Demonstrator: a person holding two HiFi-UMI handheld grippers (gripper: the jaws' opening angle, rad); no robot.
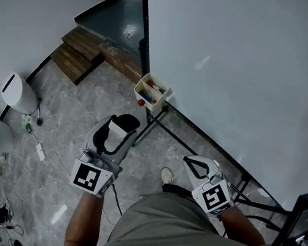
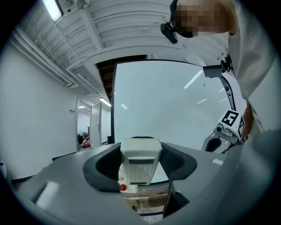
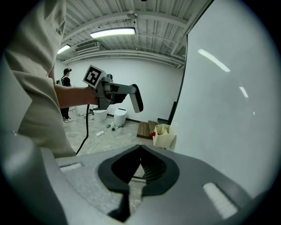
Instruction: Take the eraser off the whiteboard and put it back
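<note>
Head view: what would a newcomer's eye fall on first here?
First the large whiteboard filling the right side, with a cream holder at its lower left corner. Then the left gripper, near the middle, clamped on a white eraser; the right gripper beside it is shut and empty.

Grey marbled floor [image 1: 91, 92]. Ahead of the left gripper [image 1: 121, 125], well apart: wooden steps [image 1: 79, 55] by the wall. Off to its left a white bin [image 1: 17, 93] stands upright. Nearer on that side lies a power strip [image 1: 40, 152] with a trailing cord. Between it and the right gripper [image 1: 192, 164]: one shoe [image 1: 166, 175]. Black stand legs [image 1: 148, 125] rest just beside the left gripper.
</note>
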